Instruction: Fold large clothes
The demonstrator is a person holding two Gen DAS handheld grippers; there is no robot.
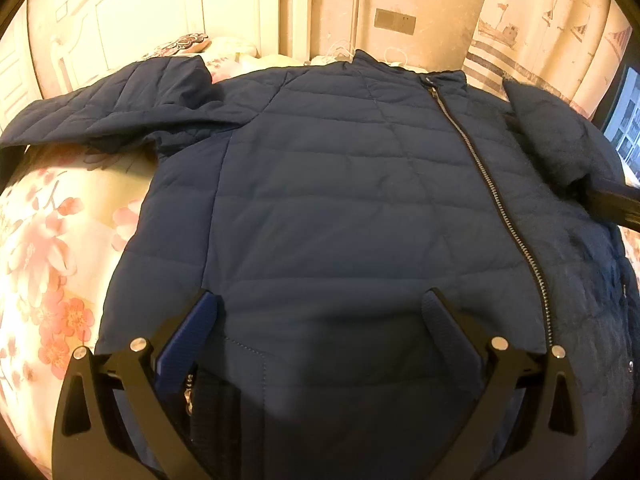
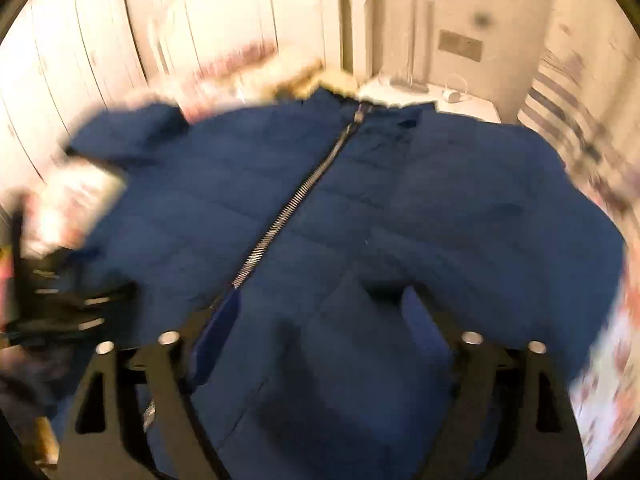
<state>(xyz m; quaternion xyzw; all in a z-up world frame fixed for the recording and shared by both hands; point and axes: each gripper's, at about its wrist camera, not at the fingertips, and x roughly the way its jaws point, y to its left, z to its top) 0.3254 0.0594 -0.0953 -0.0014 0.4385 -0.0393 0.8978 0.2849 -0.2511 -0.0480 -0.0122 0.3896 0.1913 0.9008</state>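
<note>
The navy quilted jacket (image 1: 340,184) lies zipped and face-up across the floral bed (image 1: 44,248). Both hand-held grippers, left (image 1: 320,312) and right (image 2: 320,312), hover spread and empty above its hem. Folding looks barely begun; next, pinch a sleeve (image 1: 112,108) and fold inward.

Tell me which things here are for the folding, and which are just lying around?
For the folding:
- jacket, blue, zipped, spread flat
- left tool, open above the hem
- right tool, open, holding nothing

Just lying around:
- floral bedspread under the jacket
- pillow by the headboard
- wall switch
- curtain
</note>
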